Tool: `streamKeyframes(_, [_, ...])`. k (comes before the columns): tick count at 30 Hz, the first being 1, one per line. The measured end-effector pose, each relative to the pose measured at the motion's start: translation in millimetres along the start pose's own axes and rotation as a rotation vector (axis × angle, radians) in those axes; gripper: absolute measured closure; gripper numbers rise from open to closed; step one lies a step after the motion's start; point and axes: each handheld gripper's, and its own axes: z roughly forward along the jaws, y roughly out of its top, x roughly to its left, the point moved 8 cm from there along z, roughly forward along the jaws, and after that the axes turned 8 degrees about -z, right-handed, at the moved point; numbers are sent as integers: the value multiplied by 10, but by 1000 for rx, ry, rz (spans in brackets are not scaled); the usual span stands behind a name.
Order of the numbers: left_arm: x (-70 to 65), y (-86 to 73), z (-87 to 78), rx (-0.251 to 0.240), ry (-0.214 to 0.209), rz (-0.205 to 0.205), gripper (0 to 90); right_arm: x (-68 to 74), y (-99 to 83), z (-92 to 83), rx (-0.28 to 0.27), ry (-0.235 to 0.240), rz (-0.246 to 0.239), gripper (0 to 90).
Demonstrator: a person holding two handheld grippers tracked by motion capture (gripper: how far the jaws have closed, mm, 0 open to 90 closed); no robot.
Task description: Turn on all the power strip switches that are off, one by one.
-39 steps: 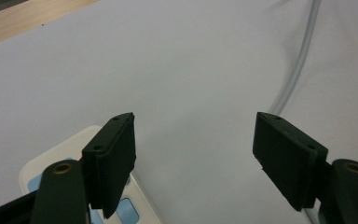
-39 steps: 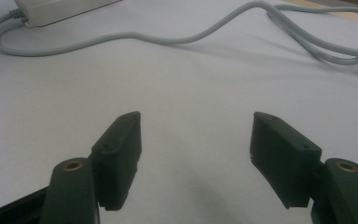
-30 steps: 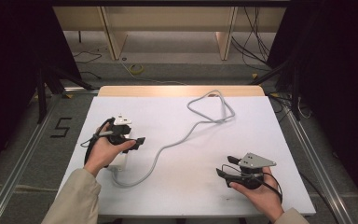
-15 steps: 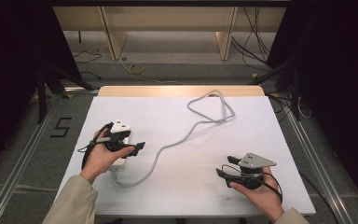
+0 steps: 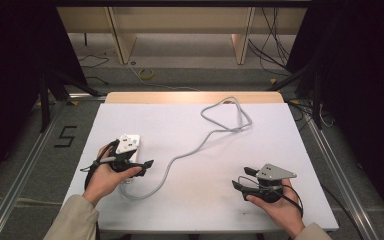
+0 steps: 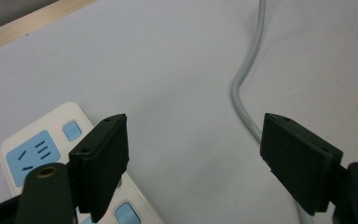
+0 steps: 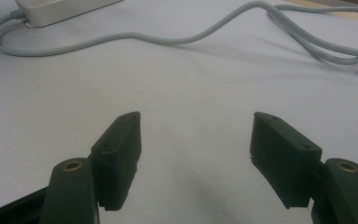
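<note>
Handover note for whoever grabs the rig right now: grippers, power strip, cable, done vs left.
Left gripper: open, empty, over the near end of the white power strip at the table's left; one jaw is above the strip, the other near its grey cable.
Right gripper: open, empty, low over bare white table at near right.
Cable runs from the strip's near end to a loop at the far edge.
Done: nothing gripped yet.
Left: probably close on the strip or cable.

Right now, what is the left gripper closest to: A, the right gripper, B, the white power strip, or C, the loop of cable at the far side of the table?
B: the left gripper, jaws open, hovers right beside the white power strip, seen under one jaw in the left gripper view.
</note>
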Motion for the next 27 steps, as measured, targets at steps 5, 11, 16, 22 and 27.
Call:
streamKeyframes(5, [-24, -80, -34, 1, -2, 8, 231, -5, 2, -5, -1, -1, -1, 346])
streamKeyframes(11, [-23, -190, -73, 6, 6, 5, 226, -9, 2, -10, 0, 0, 0, 346])
streamKeyframes(16, [-42, -235, -67, 7, 8, 0, 222, -10, 9, -9, -3, 0, -5, 346])
streamKeyframes(22, [-67, -223, -73, 0, 7, 5, 218, -15, 6, -12, -2, -2, -3, 346])
streamKeyframes(27, [-141, -200, -62, -6, 6, 26, 217, -19, 5, -15, -1, -3, -1, 345])
